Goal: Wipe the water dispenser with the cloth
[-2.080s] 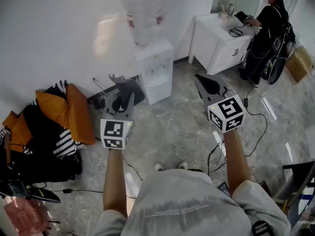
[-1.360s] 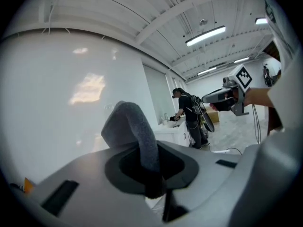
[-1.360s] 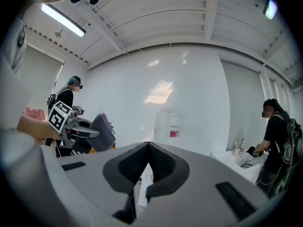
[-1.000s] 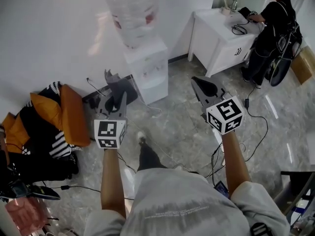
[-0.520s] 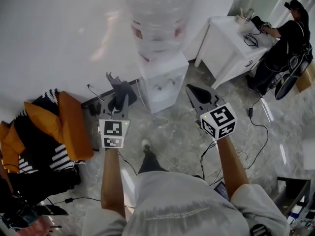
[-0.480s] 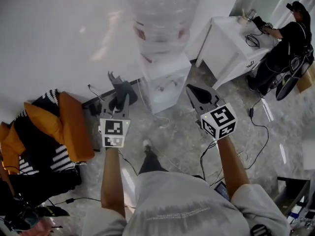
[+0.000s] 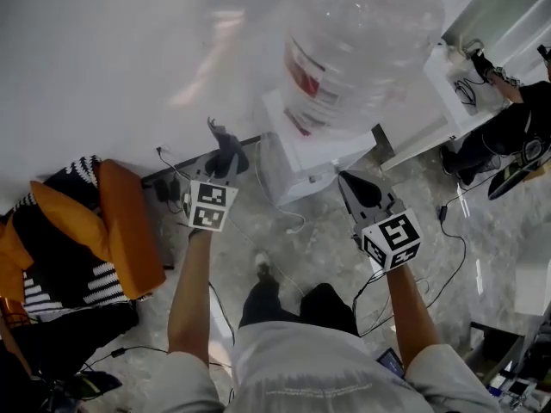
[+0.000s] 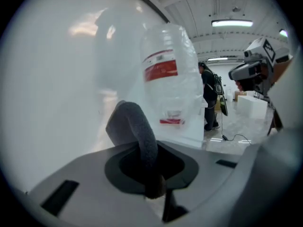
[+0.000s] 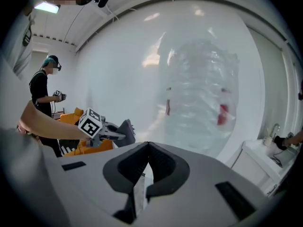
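Grey cloth [image 7: 223, 138] stands up from the left gripper [image 7: 225, 157], whose jaws are pressed onto its lower end; in the left gripper view the cloth [image 8: 137, 126] rises out of the left gripper [image 8: 152, 186] as a thick folded strip that bends over to the left at its top. In the head view this gripper is held out ahead at the left, with the cloth just beside the left side of the white dispenser [image 7: 303, 157] and a small gap between them. A big clear bottle [image 7: 362, 41] with a red label sits upside down on top of the dispenser, against a white wall. In the left gripper view the bottle [image 8: 168, 77] fills the middle behind the cloth. The right gripper [image 7: 356, 193] hangs in front of the dispenser's right side, apart from it, with its jaws pressed together on nothing; in the right gripper view the right gripper [image 9: 147, 148] shows the two tips meeting, with the bottle [image 9: 203, 93] beyond and the left gripper [image 9: 110, 132] off to the left. On the grey floor [image 7: 310, 248] at the left lies an orange and black-striped heap [image 7: 112, 231]. At the right stands a white table [image 7: 428, 123], and a person [image 7: 508, 127] in black is beside it.
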A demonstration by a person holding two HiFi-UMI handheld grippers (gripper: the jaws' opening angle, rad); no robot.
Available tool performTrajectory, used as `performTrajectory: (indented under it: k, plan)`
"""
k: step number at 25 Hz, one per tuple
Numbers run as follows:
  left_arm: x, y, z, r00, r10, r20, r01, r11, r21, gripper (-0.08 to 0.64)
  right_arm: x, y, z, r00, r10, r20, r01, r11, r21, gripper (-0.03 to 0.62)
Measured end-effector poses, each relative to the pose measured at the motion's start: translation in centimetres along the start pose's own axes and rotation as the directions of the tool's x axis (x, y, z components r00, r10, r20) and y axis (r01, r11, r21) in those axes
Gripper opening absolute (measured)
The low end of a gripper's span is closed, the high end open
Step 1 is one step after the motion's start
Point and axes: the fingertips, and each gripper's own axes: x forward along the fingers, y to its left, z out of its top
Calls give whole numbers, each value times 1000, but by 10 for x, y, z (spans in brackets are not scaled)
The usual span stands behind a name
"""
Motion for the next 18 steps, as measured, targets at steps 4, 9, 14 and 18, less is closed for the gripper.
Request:
performTrajectory:
  k: [4,9,14,18]
  plan:
    - [66,20,-25,997,-52,-48,49,997,-67,49,30,-8,-22,998,7,-61,-6,1000,21,12]
    - [151,39,-61,997,-53,-48,53,999,-12,51,54,-14,-53,992,20,-122,-19,1000,13,13]
    - [217,38,-71,994,-109,-32,110,992,53,51,62,-31,-75,986,3,-169,4,999,42,13]
    - [241,23,-57,984,-180,7,177,972,156,52,68,-39,-88,975,12,-223,-1,999,49,12]
